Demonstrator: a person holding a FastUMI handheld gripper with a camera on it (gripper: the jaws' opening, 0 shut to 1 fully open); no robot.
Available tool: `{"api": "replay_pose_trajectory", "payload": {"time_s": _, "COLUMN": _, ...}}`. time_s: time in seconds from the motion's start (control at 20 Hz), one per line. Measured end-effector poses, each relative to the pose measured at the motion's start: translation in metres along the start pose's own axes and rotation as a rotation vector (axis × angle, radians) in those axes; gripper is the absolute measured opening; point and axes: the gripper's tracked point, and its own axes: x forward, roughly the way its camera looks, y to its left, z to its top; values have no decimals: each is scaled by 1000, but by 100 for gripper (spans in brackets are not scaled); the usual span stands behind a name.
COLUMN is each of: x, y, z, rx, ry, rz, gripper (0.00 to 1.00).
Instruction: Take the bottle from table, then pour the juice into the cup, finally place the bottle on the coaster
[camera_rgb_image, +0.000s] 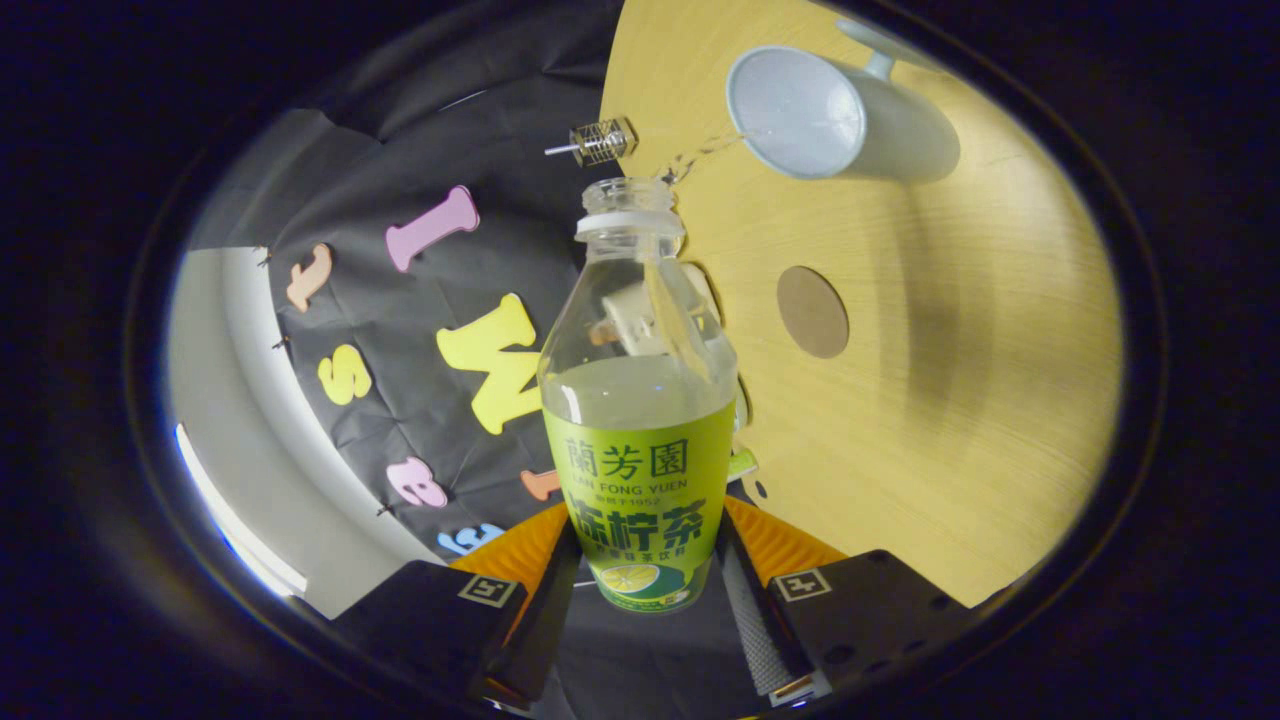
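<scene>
**Bottle tipped toward the cup**

A pale wooden table (900, 420) meets the black cloth wall. The gripper (645, 590) clenches the green-labelled bottle (640, 420), uncapped, part-full. Beyond it: a round coaster (813, 311), farther a white cup (820, 115).

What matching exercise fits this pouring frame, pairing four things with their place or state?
Things:
1. bottle
2. cup
3. coaster
4. gripper

Place or state:
A. bare brown disc on the wooden table, nothing on it
B. uncapped, tilted, stream leaving its mouth
C. shut on the labelled body, a finger on each side
D. beyond the bottle's mouth, opening catching the stream

Pairs: 1-B, 2-D, 3-A, 4-C
</scene>
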Motion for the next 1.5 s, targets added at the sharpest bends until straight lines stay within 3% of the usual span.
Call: {"api": "replay_pose_trajectory", "payload": {"time_s": 1.5, "x": 2, "y": 34, "z": 0, "rx": 159, "ry": 20, "rz": 73, "gripper": 78}}
